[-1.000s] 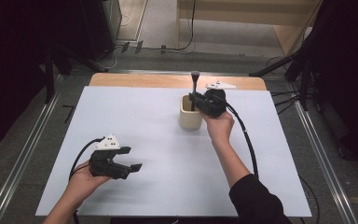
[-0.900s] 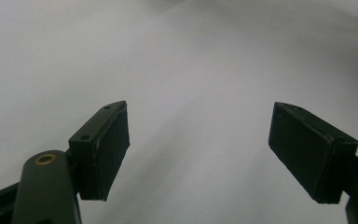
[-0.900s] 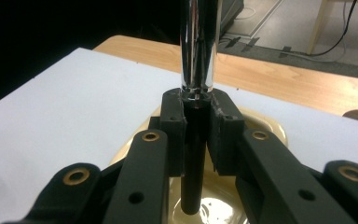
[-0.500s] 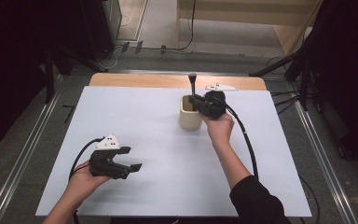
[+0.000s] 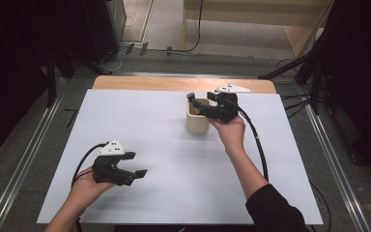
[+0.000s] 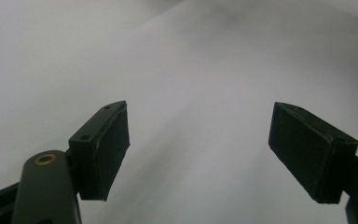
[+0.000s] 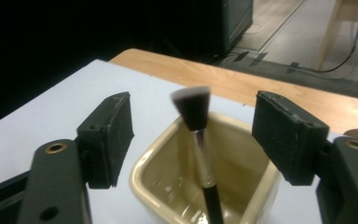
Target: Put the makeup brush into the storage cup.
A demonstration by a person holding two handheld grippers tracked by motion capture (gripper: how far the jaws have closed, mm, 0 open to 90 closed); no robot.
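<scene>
The brush stood nearly upright in the cup, between the spread, empty jaws of the right gripper near the bench's far edge.

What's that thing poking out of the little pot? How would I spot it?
Find the white table, then the cream square cup near its far edge, by the right tool. Standing inside is a makeup brush: black handle, silver collar, dark flat-topped bristles with pale tips.
</scene>
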